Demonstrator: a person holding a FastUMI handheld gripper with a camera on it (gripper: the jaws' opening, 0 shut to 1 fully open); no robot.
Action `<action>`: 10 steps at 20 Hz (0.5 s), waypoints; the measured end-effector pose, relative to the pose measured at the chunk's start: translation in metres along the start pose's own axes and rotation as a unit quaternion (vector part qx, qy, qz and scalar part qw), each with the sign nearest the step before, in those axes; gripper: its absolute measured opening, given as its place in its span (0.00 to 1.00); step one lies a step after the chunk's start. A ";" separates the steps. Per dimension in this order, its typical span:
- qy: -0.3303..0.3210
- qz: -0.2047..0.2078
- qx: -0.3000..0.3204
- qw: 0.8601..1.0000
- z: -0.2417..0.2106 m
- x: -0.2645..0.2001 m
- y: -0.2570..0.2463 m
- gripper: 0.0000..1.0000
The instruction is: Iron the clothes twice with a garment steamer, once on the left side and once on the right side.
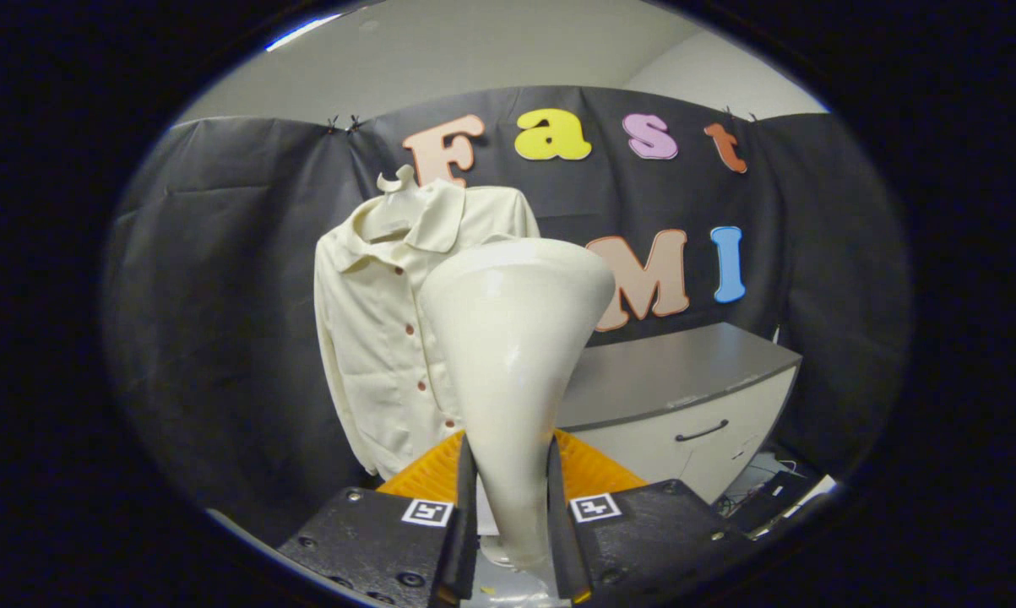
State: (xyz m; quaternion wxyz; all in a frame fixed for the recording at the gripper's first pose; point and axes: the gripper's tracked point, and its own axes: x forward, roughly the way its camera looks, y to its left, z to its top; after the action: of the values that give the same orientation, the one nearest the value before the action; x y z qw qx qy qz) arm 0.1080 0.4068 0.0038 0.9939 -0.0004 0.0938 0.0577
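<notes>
Holding tight, the claw (508, 507) has both fingers (465, 507) pressed on the thin handle of the garment steamer (512, 338), one finger on each side. The steamer stands straight up between the fingers. It is cream and smooth, narrow at the bottom and wide at the top, like a funnel. Its wide head rises well above the fingers and leans a little to the right.

Just behind the steamer hangs the shirt (381, 338). It is pale cream too, with a collar, long sleeves and a row of small brown buttons (410, 328) down the front. It hangs on a light hanger (396, 180), whose hook pokes up above the collar. The steamer head covers the right part of the shirt, so I cannot tell if the two are touching. The left sleeve hangs down straight.

Something orange with ridges (588, 473) sits low down, just past the fingers, behind the steamer's handle.

Off to the right, beyond the fingers, stands a cabinet (685, 397) with a grey top and a white front with a dark handle (702, 432). Some cables (761, 485) lie on the floor next to it.

Black cloth (220, 295) hangs all around as the wall behind the shirt and the cabinet.
</notes>
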 end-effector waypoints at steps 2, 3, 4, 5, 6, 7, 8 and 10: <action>-0.009 0.000 0.011 1.000 0.004 -0.014 -0.006 0.36; -0.013 -0.002 0.013 1.000 0.004 -0.023 -0.011 0.36; -0.018 -0.004 0.013 1.000 0.003 -0.030 -0.015 0.36; -0.020 -0.006 0.014 1.000 0.001 -0.037 -0.019 0.36; -0.022 -0.005 0.015 1.000 -0.002 -0.046 -0.021 0.36; -0.022 0.004 0.013 1.000 -0.008 -0.053 -0.026 0.36; -0.015 0.013 0.009 1.000 -0.015 -0.058 -0.028 0.36; -0.009 0.017 -0.005 1.000 -0.023 -0.065 -0.039 0.36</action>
State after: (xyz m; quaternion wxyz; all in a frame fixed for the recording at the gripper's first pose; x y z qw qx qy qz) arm 0.0450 0.3601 -0.0070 0.9936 -0.0034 0.0847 0.0752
